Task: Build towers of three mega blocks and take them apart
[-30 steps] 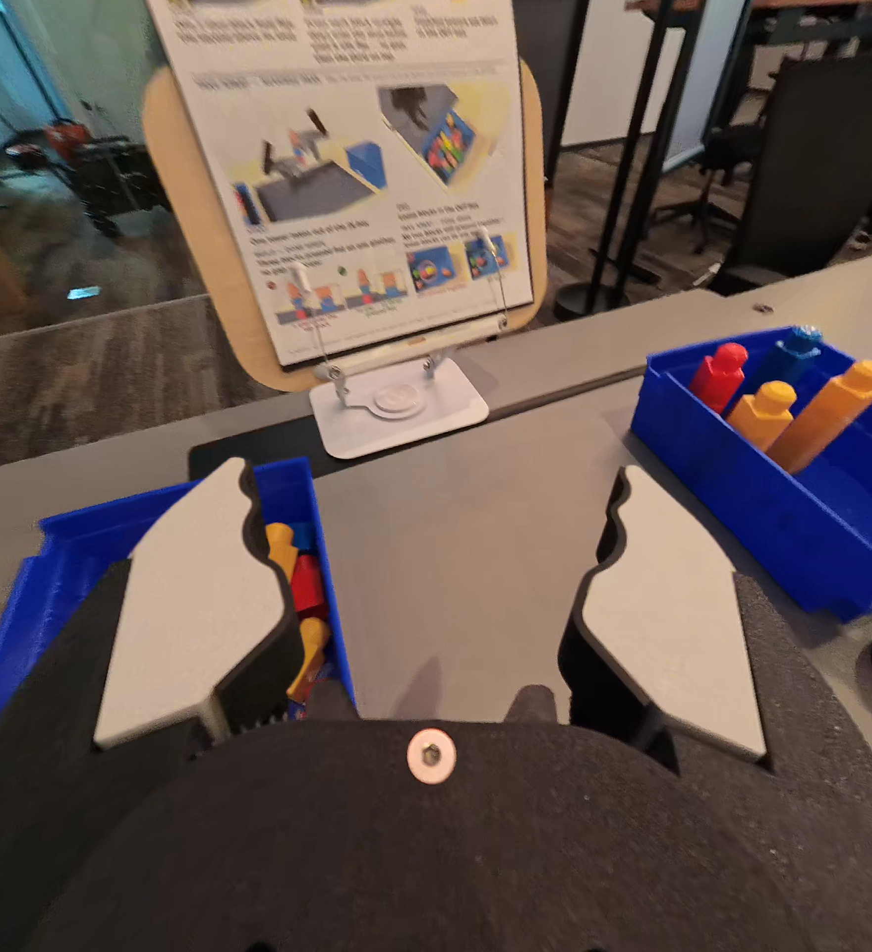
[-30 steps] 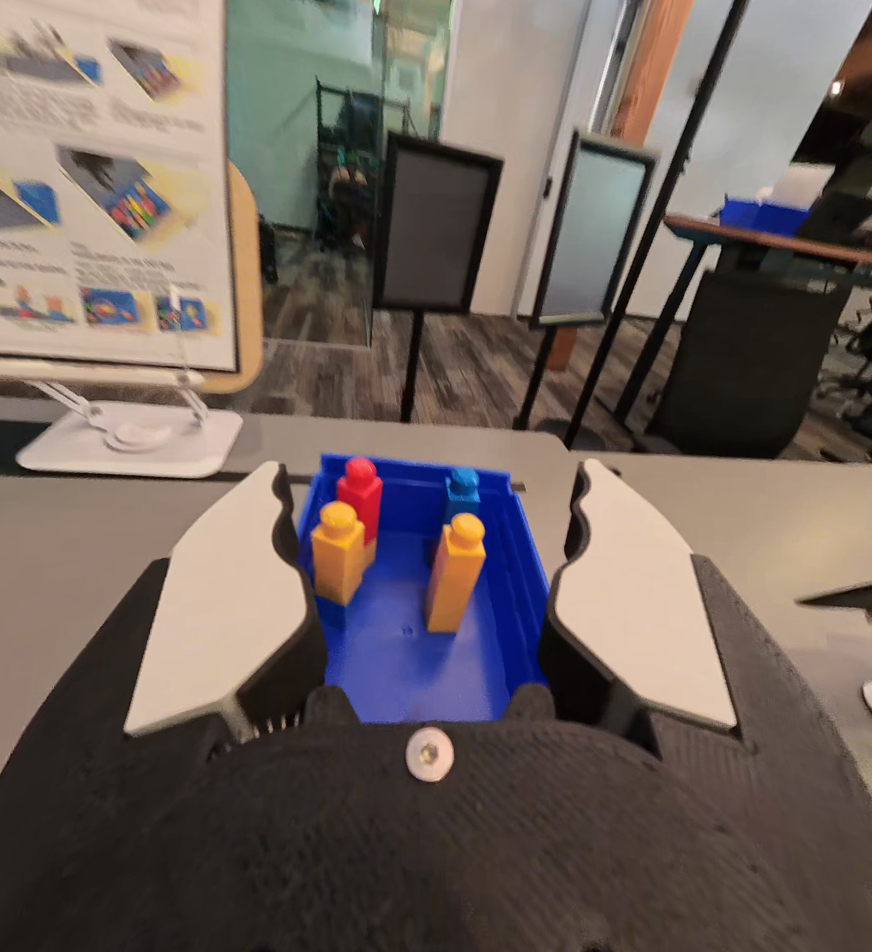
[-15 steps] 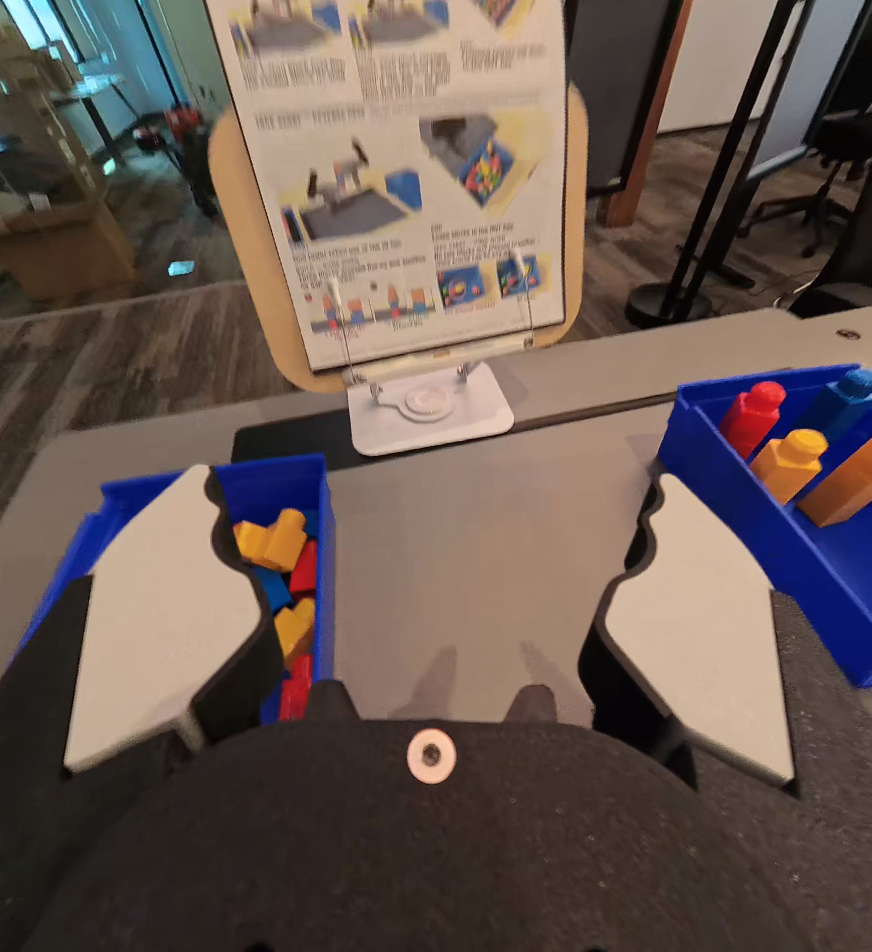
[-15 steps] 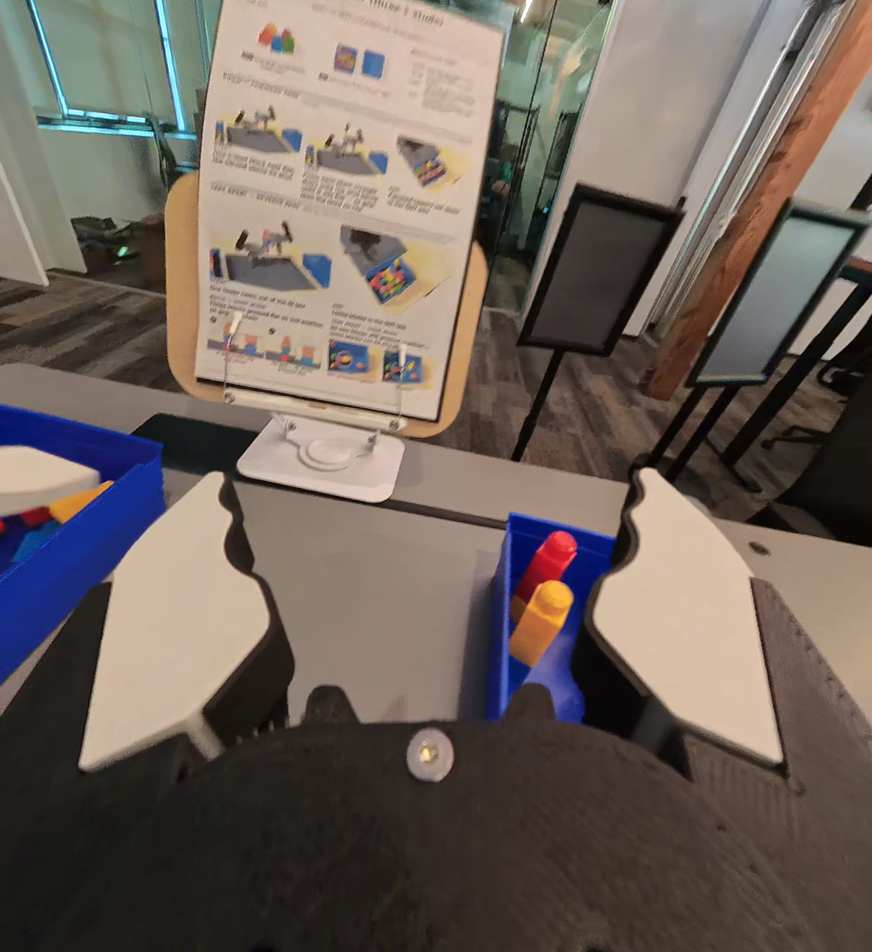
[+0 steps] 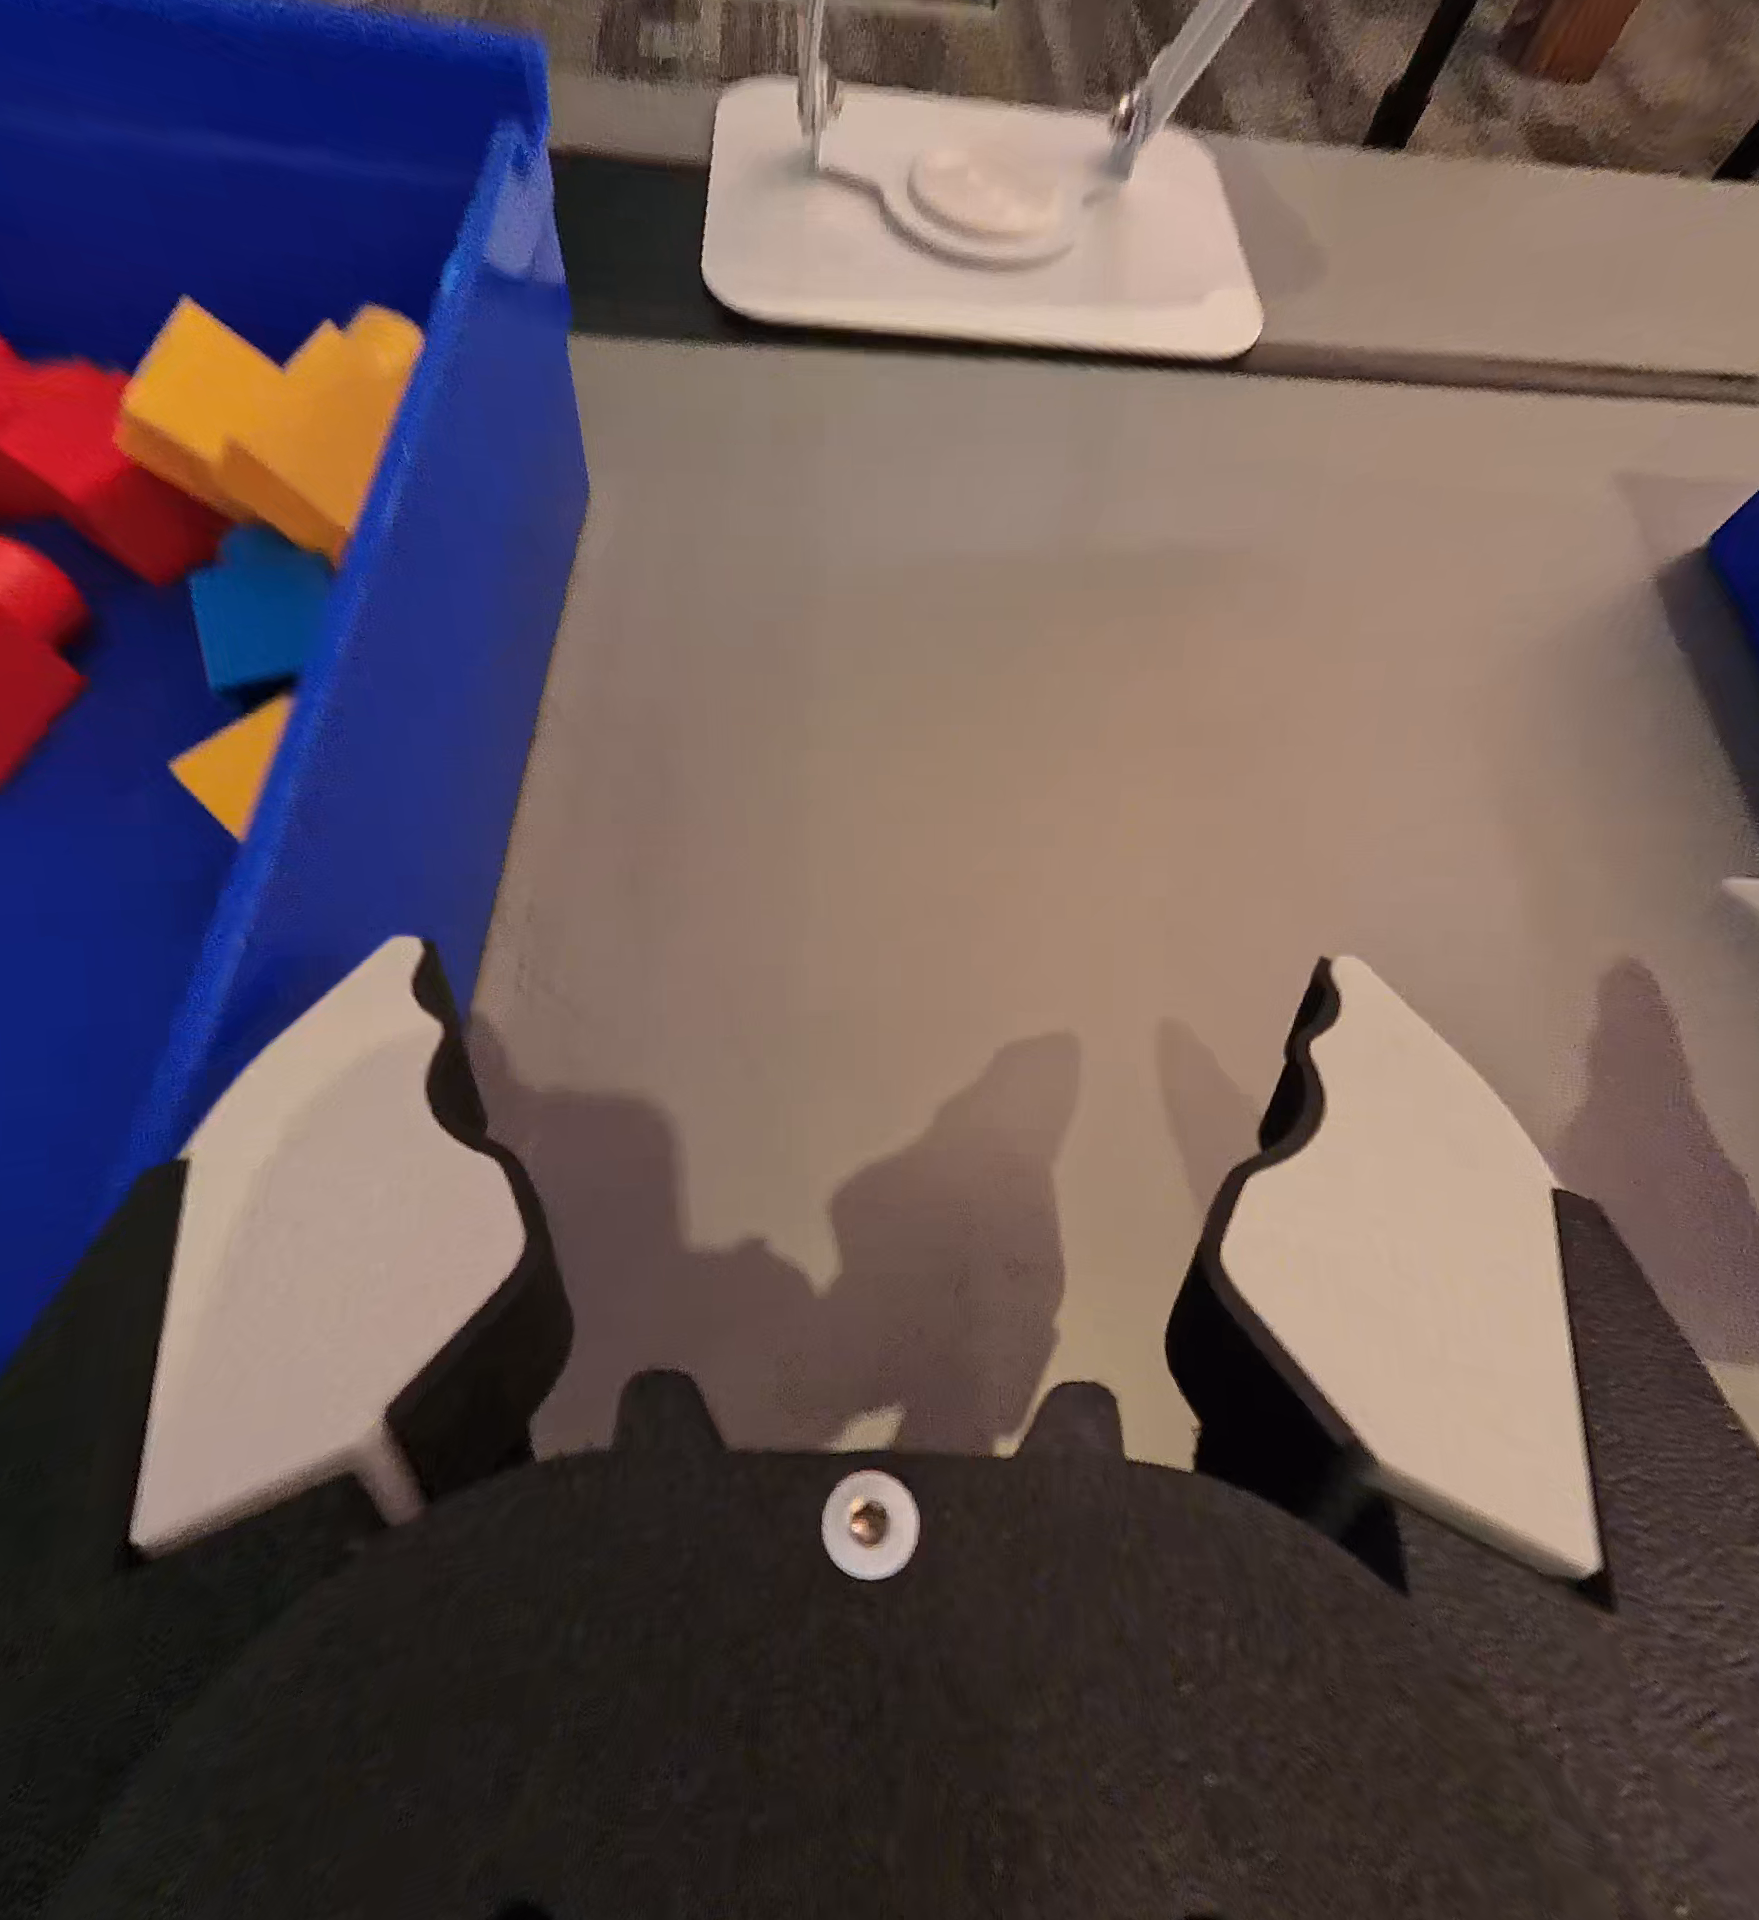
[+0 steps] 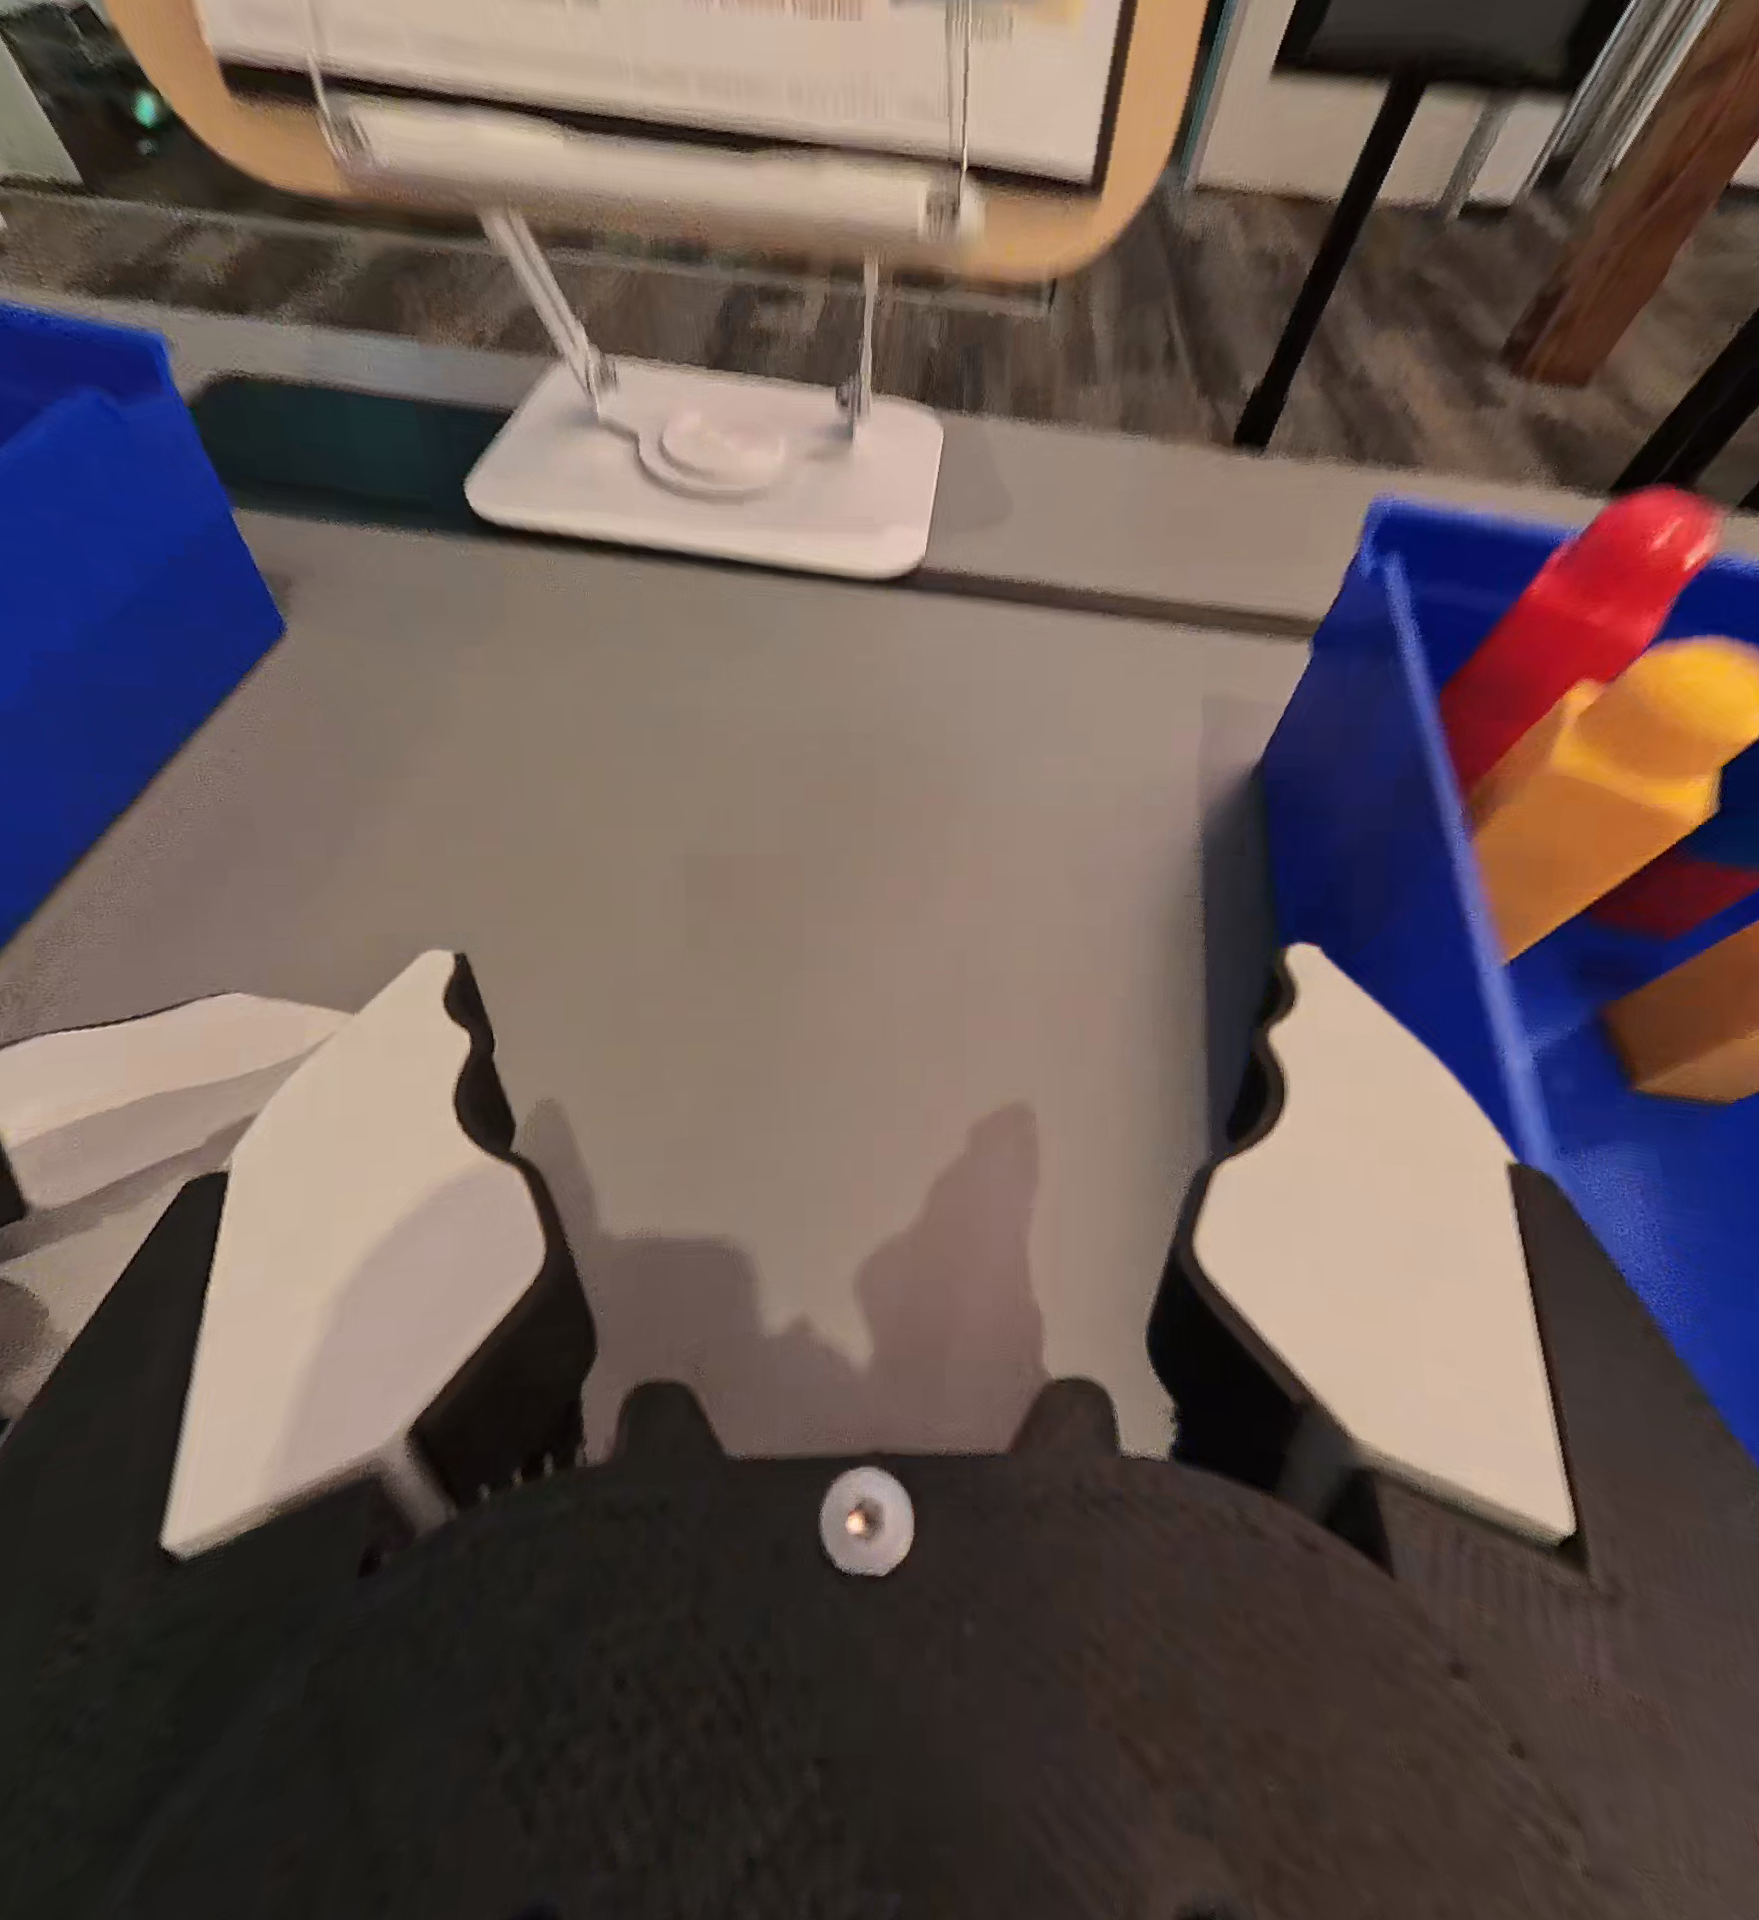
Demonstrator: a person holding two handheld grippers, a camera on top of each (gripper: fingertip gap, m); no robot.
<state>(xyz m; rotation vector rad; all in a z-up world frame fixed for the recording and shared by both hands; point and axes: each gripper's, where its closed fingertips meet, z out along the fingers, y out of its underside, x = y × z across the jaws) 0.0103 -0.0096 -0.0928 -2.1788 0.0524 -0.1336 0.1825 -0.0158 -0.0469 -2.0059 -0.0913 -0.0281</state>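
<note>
Fingers of both grippers stand spread wide over the bare grey mat, each pair pinching nothing and touching no block. The left gripper hovers low beside the left bin, its left finger seen against that bin's near wall; whether it touches the wall cannot be told. Loose blocks lie jumbled inside: red, yellow and blue. The right gripper hangs just beside the right bin, where stacked towers stand, a red top and a yellow top among them; their heights cannot be counted here. A white stand base sits at the mat's far edge. Judged from this, a pick is next: to do it well, keep the jaws wide while crossing the bin wall, centre 1 block between the pads, square the fingers to its flat sides, and close firmly before lifting clear.
</note>
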